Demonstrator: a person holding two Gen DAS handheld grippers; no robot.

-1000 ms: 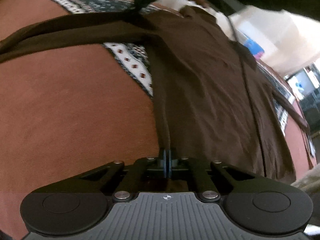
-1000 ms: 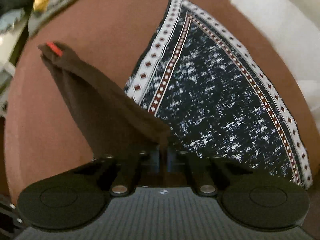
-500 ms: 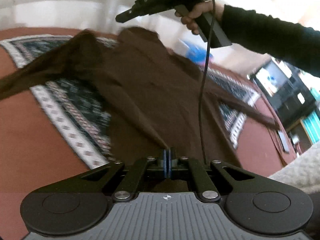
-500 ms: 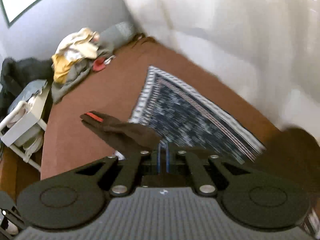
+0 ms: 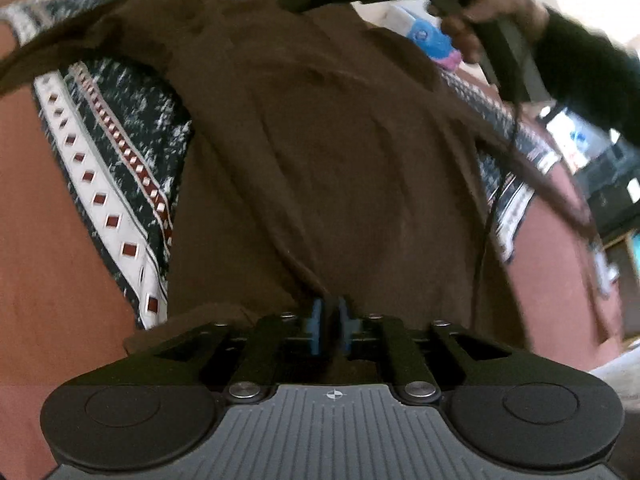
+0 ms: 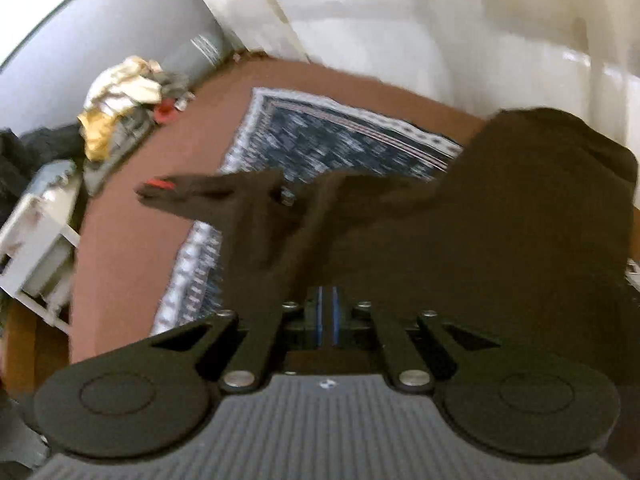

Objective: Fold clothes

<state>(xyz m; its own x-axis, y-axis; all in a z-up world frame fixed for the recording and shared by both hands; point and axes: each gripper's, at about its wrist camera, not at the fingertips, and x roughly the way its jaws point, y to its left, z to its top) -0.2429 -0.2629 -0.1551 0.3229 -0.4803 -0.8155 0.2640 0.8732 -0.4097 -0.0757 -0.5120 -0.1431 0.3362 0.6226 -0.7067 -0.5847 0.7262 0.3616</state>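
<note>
Left wrist view: left gripper (image 5: 330, 322), jaws opening, brown garment (image 5: 320, 152) still between them, over patterned cloth (image 5: 120, 184). Right gripper (image 6: 327, 318) pinches it; release only once flat.

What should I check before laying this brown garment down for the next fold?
1. Left hand-held gripper grip: not ok. Jaws are opening; brown garment still between the pads.
2. Right hand-held gripper grip: ok, nearly shut on the garment's edge.
3. Garment flat: not ok. It hangs bunched and creased between the grippers.
4. Landing spot: ok. Patterned cloth lies spread on the brown bedspread below.
5. Sleeves tucked: not ok. One sleeve with a red tag sticks out sideways.
6. Cable clear of the garment: cannot tell.
</note>
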